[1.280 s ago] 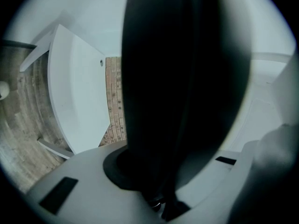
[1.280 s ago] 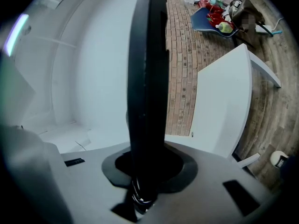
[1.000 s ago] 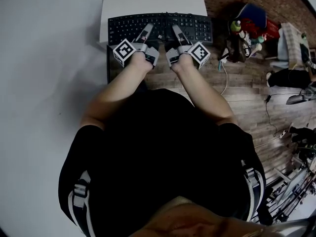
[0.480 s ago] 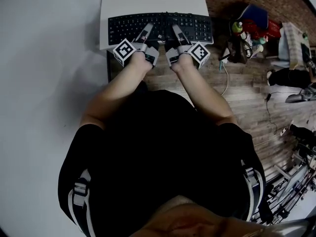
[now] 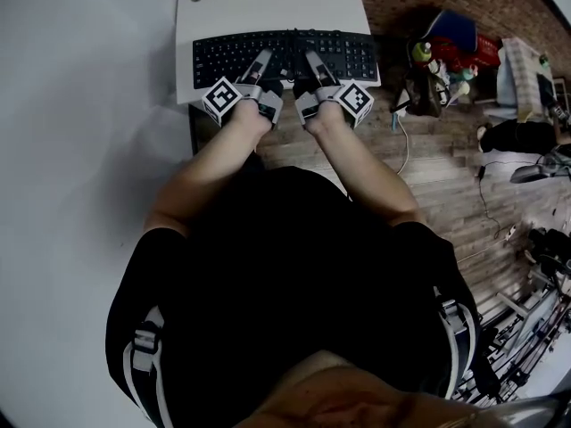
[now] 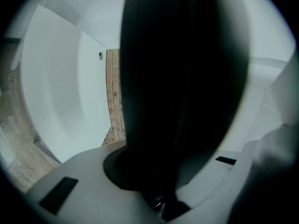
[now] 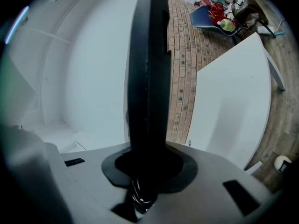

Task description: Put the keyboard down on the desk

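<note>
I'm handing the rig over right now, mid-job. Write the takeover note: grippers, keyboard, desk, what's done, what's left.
Left hand-held gripper: shut on the near edge of the black curved keyboard.
Right hand-held gripper: shut on the same edge, beside the left one.
Keyboard: held level over the white rectangular desk; the gripper views appear to show a gap beneath it.
Done: keyboard brought over the desk.
Left: lower it onto the desk, then open both.
</note>
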`<state>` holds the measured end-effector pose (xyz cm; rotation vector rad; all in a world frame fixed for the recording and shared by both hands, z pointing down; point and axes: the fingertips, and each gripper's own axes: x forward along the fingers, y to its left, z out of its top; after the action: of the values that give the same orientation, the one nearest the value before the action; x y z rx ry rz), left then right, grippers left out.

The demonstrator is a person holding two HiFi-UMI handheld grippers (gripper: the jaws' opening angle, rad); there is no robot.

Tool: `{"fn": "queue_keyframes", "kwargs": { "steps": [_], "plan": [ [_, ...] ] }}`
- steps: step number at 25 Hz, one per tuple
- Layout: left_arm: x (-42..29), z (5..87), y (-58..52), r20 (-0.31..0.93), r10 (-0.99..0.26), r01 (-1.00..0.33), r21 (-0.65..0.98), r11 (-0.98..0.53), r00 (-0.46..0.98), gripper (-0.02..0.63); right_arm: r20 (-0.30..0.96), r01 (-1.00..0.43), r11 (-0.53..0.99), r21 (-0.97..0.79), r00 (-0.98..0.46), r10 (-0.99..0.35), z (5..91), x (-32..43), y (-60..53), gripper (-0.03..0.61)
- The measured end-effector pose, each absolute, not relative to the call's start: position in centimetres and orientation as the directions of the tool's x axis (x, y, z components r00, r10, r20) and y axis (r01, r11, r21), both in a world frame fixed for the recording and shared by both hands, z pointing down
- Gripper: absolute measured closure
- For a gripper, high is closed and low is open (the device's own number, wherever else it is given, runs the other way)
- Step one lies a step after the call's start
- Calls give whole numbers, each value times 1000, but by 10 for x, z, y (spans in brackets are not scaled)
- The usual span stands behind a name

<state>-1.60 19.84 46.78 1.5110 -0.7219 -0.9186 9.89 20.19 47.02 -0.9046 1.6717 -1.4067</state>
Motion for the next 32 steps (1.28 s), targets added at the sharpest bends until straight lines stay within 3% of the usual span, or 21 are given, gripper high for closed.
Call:
{"fn": "queue_keyframes", "kwargs": {
  "steps": [32],
  "plan": [
    [-100, 480, -22, -98, -800, 95, 994, -51, 592, 532, -35, -95, 76, -993, -378, -925, 482, 15, -8, 480]
  ]
}}
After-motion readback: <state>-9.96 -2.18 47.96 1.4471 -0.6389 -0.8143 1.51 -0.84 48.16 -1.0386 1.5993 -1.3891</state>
